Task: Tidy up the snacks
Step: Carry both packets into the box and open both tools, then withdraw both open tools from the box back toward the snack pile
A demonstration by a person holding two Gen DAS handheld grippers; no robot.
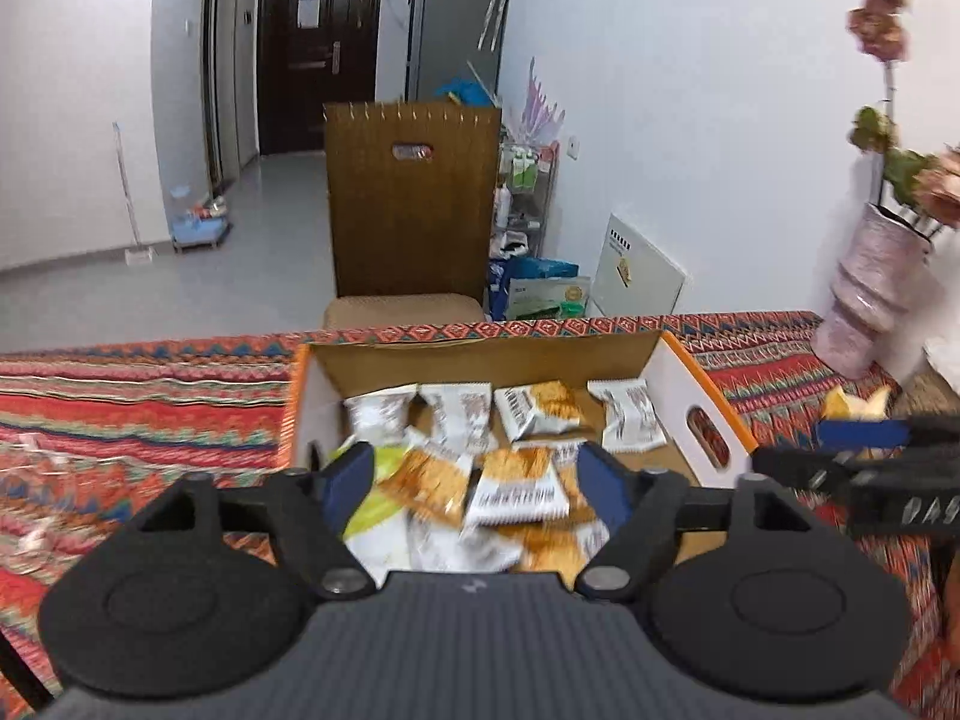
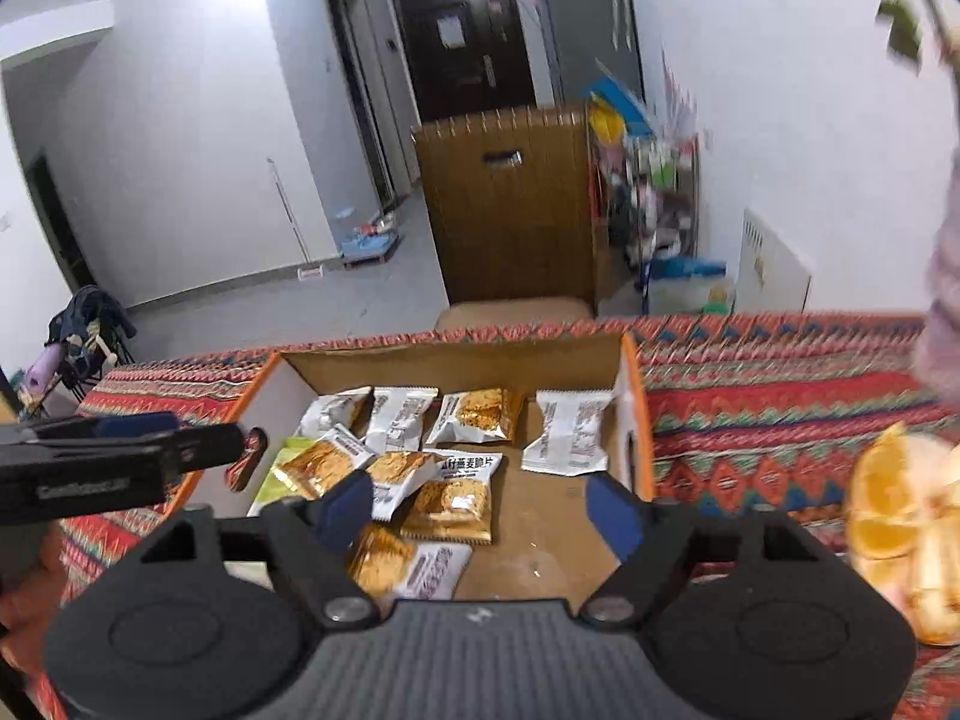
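A cardboard box (image 1: 678,384) with orange edges and white sides sits at the centre of both views, open at the top, on a counter (image 1: 150,390) covered with a red patterned cloth. Inside it lie many small snack packets (image 2: 474,417), white and gold, some in a row along the far wall, others piled loosely toward the near left corner; one green-and-white packet (image 2: 282,468) lies at the left under the pile. The right part of the box floor is bare cardboard.

Behind the counter stands a brown chair (image 1: 414,204) with a handle slot in its back, then a grey tiled floor, white walls and a dark door (image 1: 318,54) in the upper middle. A cluttered wire shelf (image 1: 522,198) stands right of the chair. At the right edge of the left wrist view a pale pink vase (image 1: 870,294) holds dried flowers. Orange peel (image 2: 900,516) lies on the cloth at the right of the right wrist view.

The left gripper (image 1: 474,474) hangs over the near left part of the box, its jaws spread wide with nothing between them, above the piled packets. The right gripper (image 2: 480,504) hangs over the box's near edge, its jaws likewise wide apart and empty. Each gripper points forward and slightly down, and each shows at the side of the other's view.
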